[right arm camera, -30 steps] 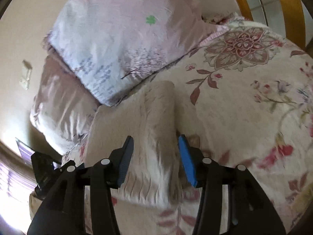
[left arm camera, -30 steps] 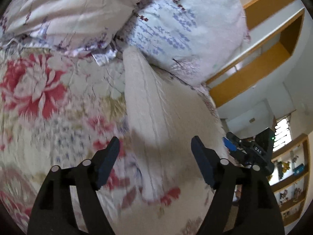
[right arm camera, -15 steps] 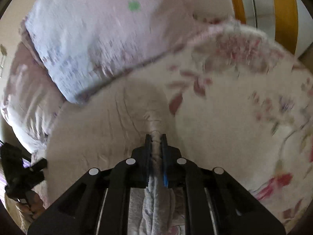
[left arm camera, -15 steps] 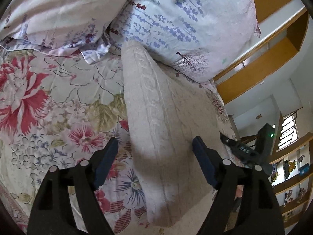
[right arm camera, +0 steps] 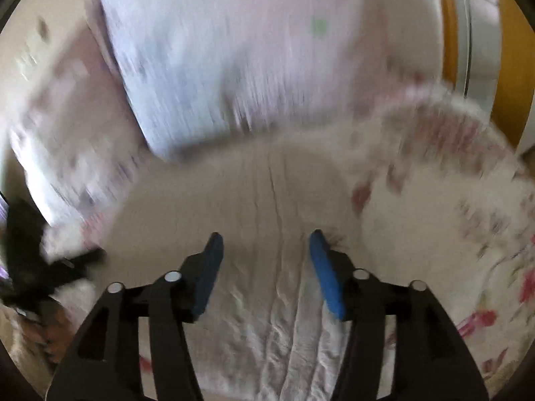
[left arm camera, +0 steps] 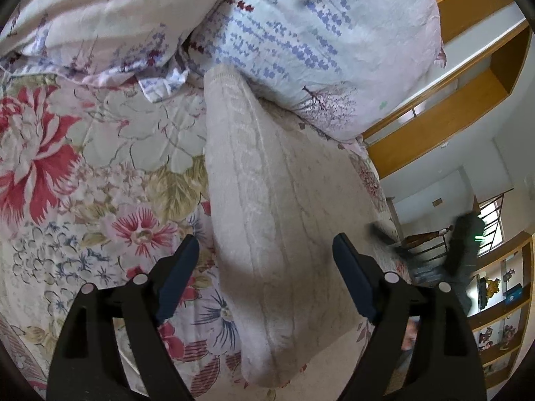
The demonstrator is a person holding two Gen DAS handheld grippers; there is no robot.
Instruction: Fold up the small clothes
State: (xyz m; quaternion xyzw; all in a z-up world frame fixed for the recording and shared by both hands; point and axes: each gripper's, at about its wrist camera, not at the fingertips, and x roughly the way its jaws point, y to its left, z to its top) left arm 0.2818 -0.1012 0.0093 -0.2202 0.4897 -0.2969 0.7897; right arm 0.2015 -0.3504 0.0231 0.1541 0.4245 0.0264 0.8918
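Left wrist view: the left tongs (left arm camera: pixel 264 267) stand wide apart with nothing between their dark blue pads (left arm camera: pixel 177 277); below them lies the cream cable-knit garment (left arm camera: pixel 267 200), stretched as a long folded band on the floral bedspread with red and pink blooms (left arm camera: pixel 83 173); its far end touches the white pillow printed with blue-violet sprigs (left arm camera: pixel 301 40), and its near end rounds off between the two black arms of the tongs; a second pale pillow with faint purple branches (left arm camera: pixel 100 10) sits to the left, pressed against the first; on the right, past the bed edge, run orange-brown wooden frames (left arm camera: pixel 434 127) and a wall shelf with small trinkets (left arm camera: pixel 495 297); the right tongs (left arm camera: pixel 464 250) show there as a dark blurred shape with a green light, hanging near the garment's right edge.

Right wrist view: the picture is heavily smeared; the right tongs (right arm camera: pixel 265 254) are apart, blue pads (right arm camera: pixel 326 284) clear of the cloth, gripping nothing; the cream garment (right arm camera: pixel 267 200) spreads flat beneath and ahead of them, its near part wrinkled in ridges between the arms; the sprigged pillow (right arm camera: pixel 234 67) lies beyond it, the bedspread (right arm camera: pixel 451 200) to the right; the left tongs (right arm camera: pixel 33 254) appear as a black blur at the left edge, too smeared to tell their state from here.
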